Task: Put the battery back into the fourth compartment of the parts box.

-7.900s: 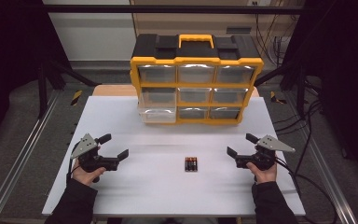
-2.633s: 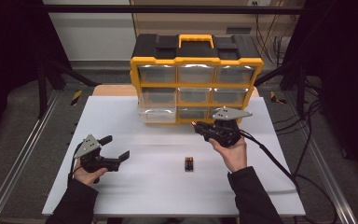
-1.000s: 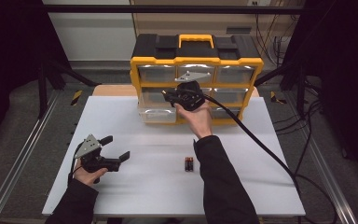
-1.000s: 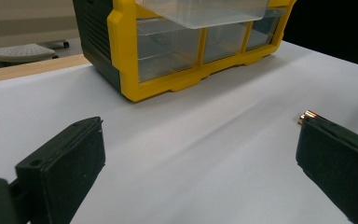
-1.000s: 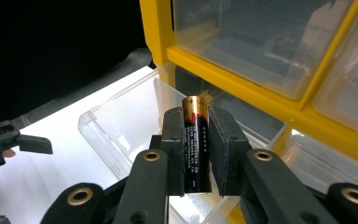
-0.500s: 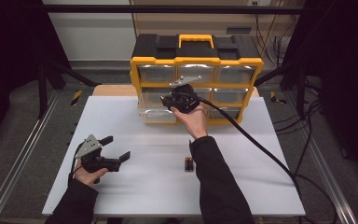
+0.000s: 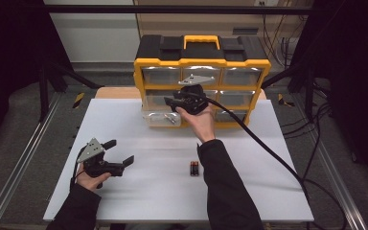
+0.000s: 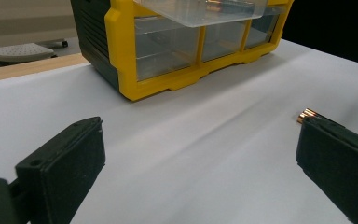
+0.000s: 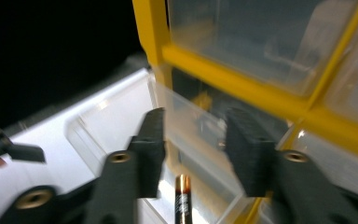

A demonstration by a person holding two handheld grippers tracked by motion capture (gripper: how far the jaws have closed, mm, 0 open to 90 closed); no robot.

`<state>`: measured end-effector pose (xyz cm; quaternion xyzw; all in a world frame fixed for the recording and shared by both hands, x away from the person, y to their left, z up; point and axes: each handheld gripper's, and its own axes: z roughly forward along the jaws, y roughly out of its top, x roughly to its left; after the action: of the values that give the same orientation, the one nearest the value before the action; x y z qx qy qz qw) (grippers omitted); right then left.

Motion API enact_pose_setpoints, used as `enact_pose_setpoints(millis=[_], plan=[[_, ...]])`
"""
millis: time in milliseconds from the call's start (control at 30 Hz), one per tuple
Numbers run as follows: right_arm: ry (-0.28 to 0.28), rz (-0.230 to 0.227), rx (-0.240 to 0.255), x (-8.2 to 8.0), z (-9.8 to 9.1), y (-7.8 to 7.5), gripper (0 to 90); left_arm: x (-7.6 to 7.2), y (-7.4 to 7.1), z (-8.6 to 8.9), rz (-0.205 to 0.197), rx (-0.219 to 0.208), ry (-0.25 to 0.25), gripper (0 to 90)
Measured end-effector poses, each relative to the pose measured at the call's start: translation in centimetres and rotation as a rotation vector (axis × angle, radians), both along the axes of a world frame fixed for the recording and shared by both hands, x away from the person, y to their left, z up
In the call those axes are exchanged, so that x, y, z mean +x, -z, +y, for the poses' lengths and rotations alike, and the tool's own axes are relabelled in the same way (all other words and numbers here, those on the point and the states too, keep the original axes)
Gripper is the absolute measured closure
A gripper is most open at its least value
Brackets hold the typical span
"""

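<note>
At the far side of the white table [image 7: 124,120] stands the yellow-and-black drawer cabinet [image 7: 202,79], its clear plastic bottom-left drawer [image 7: 163,118] pulled out toward the near side. The right gripper [image 7: 175,101] hovers just above that open drawer; its jaws have just been opening, and a copper-topped black battery [image 9: 183,198] sits free below and between them, its long axis running along the jaws, seemingly dropping into the drawer. Blur hides whether it has landed. The remaining pair of black-and-copper batteries [image 7: 194,168] lies mid-table, long axes running near to far, right of the left gripper [image 7: 120,153], which rests wide open and empty; its right jaw half hides them.
</note>
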<state>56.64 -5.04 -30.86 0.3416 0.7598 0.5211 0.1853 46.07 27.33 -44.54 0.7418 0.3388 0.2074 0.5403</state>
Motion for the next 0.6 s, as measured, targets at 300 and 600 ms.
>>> enact_pose_setpoints(millis=[300, 600], plan=[[0.032, -0.083, 0.059, -2.5, -2.3, -2.0, 12.9, 0.0, 0.0, 0.0, 0.001, 0.002, -0.001, 0.8], [0.044, -0.116, 0.082, -4.9, -5.6, -1.7, 4.7, 0.0, 0.0, -0.1, 0.000, 0.002, -0.001, 0.7]])
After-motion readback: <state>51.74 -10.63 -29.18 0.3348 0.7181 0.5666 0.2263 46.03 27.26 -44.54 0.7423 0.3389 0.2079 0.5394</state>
